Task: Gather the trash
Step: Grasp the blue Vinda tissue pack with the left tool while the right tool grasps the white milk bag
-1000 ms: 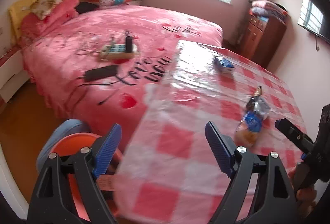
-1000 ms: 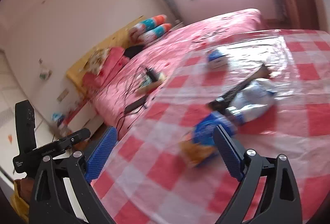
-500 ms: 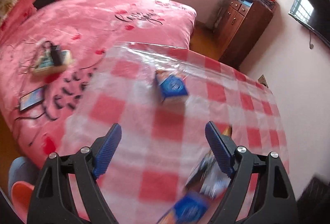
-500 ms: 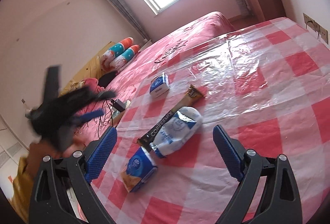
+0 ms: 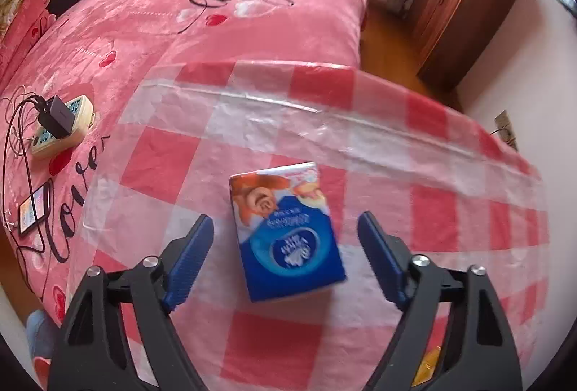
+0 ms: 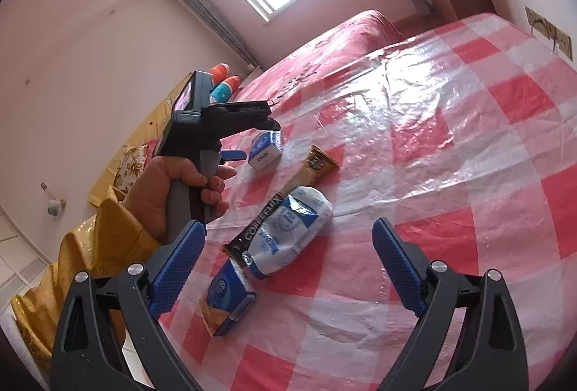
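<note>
A blue and white carton (image 5: 286, 236) lies on the red checked table (image 5: 414, 182). My left gripper (image 5: 285, 256) is open, its fingers on either side of the carton and apart from it. The right wrist view shows the same carton (image 6: 266, 150) under the left gripper (image 6: 254, 138), held by a hand in a yellow sleeve. Closer lie a coffee-mix sachet (image 6: 288, 200), a white and blue pouch (image 6: 292, 229) and a blue and orange pack (image 6: 229, 297). My right gripper (image 6: 288, 274) is open and empty above them.
A pink bed (image 5: 180, 16) borders the table's far side, with a power strip and charger (image 5: 59, 124) and a phone (image 5: 34, 210) on it. A brown cabinet (image 5: 465, 12) stands at the back right. A wall socket (image 6: 548, 34) is beside the table.
My left gripper has moved forward over the table to the blue carton, which now sits between its fingers. The right gripper has held nearly still over the other trash.
</note>
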Demonstrator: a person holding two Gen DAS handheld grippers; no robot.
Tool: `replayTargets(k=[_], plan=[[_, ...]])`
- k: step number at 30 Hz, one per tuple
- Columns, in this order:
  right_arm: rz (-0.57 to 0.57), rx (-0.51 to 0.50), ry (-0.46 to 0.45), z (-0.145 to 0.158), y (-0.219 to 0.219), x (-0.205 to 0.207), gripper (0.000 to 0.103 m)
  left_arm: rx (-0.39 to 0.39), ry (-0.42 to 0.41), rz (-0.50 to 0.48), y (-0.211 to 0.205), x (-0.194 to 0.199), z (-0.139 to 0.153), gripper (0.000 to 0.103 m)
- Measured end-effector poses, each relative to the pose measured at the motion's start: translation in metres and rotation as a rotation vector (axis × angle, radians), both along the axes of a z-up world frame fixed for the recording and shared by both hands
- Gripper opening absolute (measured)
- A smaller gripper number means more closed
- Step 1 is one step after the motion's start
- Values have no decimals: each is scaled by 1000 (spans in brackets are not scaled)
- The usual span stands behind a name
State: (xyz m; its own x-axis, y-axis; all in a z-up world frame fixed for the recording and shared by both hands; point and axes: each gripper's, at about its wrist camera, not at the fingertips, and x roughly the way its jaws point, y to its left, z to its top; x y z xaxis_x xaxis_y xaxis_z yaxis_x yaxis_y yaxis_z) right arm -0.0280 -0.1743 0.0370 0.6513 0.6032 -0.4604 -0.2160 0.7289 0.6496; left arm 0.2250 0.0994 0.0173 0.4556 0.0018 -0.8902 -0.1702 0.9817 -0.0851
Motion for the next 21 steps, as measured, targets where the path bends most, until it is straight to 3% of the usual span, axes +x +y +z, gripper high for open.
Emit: replayTargets(k=[2,4,11,21], plan=[[-1,7,13,-2,-2,1,93,-14,14,10,4,4,-6,61],[-2,3,24,-4,-3,2,93,-6,4,0,2,2,-6,56],[19,6,39,-6,-1,4,93,-2,-18,-81,-11,-31,-7,55],[-12,19,69,-11,-13,6,93,-53,-21,-238,-36,-128,-6,55]])
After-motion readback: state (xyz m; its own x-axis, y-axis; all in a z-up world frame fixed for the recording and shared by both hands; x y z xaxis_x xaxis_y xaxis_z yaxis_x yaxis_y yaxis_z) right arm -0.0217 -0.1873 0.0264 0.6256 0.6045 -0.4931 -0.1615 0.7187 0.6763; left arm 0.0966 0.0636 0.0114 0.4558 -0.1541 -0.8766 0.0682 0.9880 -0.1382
